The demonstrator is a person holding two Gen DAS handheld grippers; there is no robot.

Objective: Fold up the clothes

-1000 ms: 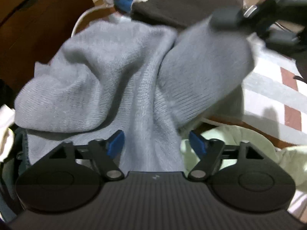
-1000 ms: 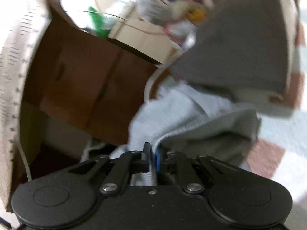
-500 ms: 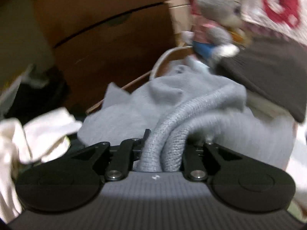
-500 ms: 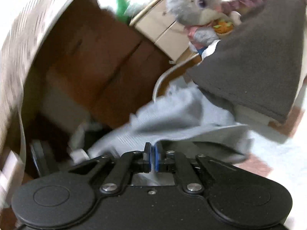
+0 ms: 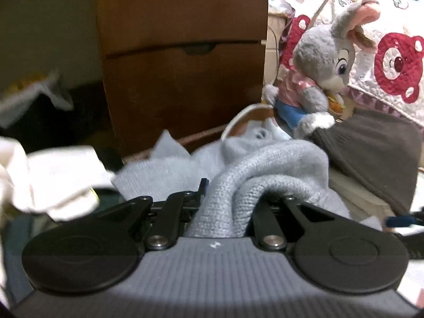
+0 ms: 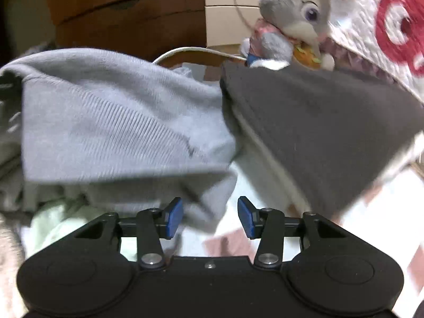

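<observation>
two grippers work one grey knit sweater (image 5: 278, 159), heaped on the bed beside a folded dark brown garment (image 5: 371, 143). the left gripper (image 5: 228, 198) is clamped tight on a thick bunched roll of the knit. the right gripper (image 6: 210, 216) has just been opening; its blue pads (image 6: 173, 217) stand apart, a loose sweater edge hanging between them unpressed. no container shows clearly. only the left view shows white cloth (image 5: 53, 180); only the right shows pale green fabric (image 6: 53, 220).

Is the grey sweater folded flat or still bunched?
Bunched. The grey sweater is gathered into thick rolls pinched in the left gripper; the right gripper has just opened, clear of the fabric.
</observation>
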